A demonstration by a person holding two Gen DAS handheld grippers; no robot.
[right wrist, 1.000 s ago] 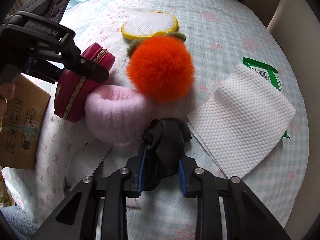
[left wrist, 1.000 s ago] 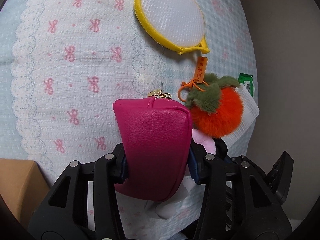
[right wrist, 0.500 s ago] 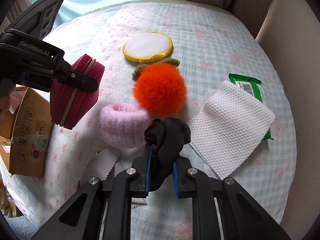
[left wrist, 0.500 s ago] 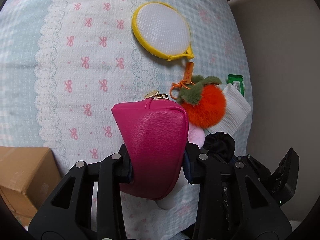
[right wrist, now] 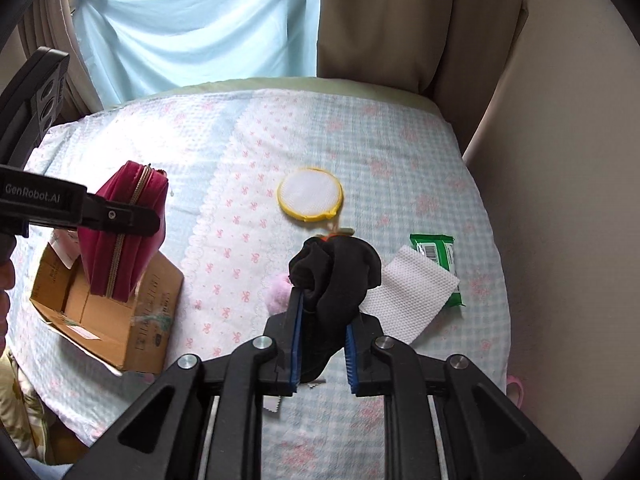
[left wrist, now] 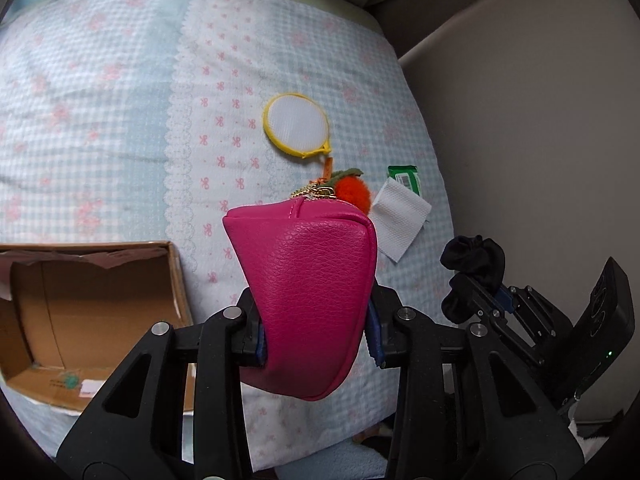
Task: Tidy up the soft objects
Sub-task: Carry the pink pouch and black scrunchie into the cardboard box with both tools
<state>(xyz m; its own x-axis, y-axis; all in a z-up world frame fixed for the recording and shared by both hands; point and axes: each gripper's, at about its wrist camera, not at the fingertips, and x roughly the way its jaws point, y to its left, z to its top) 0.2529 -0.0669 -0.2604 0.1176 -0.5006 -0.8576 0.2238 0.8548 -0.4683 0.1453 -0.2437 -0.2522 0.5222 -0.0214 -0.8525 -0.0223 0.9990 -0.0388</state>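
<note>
My left gripper [left wrist: 316, 344] is shut on a magenta zip pouch [left wrist: 308, 288] and holds it high above the bed; it also shows in the right wrist view [right wrist: 120, 236], over an open cardboard box [right wrist: 108, 312]. My right gripper [right wrist: 322, 344] is shut on a black cloth bundle [right wrist: 336, 276], lifted above the bed; the bundle also shows in the left wrist view [left wrist: 474, 268]. An orange pompom [left wrist: 352, 196], a pink fluffy ring [right wrist: 278, 292], a yellow-rimmed round pad [right wrist: 310, 196] and a white cloth [right wrist: 412, 300] lie on the bedspread.
The cardboard box [left wrist: 92, 320] sits open at the bed's left edge. A green wipes packet [right wrist: 438, 260] lies partly under the white cloth. Curtains [right wrist: 200, 24] hang behind the bed. A beige wall [right wrist: 560, 200] runs along the right side.
Both grippers have risen well above the bed with their loads. The pouch now hangs over the open cardboard box, and the bed objects look much smaller.
</note>
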